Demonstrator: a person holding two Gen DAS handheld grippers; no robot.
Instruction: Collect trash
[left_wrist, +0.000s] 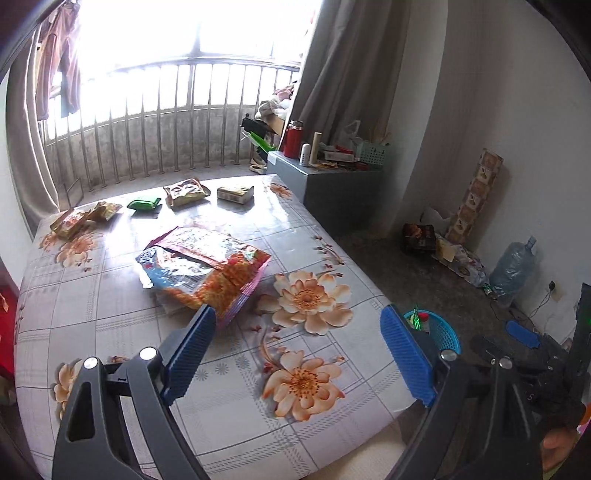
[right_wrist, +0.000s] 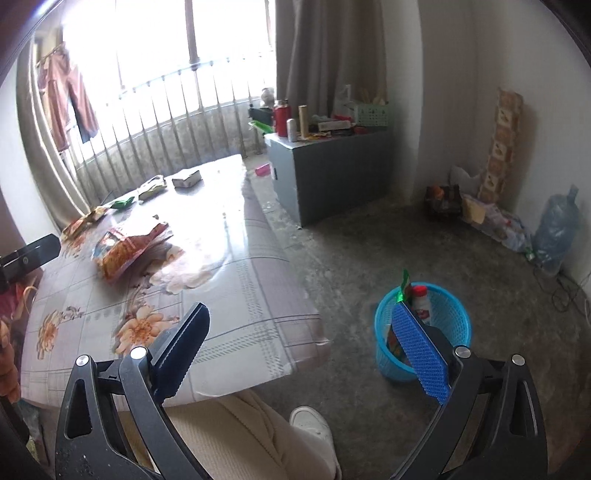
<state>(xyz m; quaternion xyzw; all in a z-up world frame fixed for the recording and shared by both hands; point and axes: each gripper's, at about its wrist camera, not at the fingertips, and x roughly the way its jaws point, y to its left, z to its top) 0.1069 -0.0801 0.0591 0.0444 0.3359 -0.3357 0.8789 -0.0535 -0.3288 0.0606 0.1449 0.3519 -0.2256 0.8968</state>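
Right wrist view: both hand-held grippers, right (right_wrist: 299, 347) and left (left_wrist: 299, 354), gape empty; bare floor (right_wrist: 369, 251) separates bed (right_wrist: 258, 295) edge from basket (right_wrist: 456, 314), mostly hidden in left view.

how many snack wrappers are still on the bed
5 clearly: the big orange bag mid-bed, and along the far edge a crumpled gold wrapper pile at left, a green packet, a yellow bag, and a boxy pack. The pile may hide more.

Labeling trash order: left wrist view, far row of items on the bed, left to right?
Pile of orange snack wrappers → green packet → yellow snack bag → small boxy pack.
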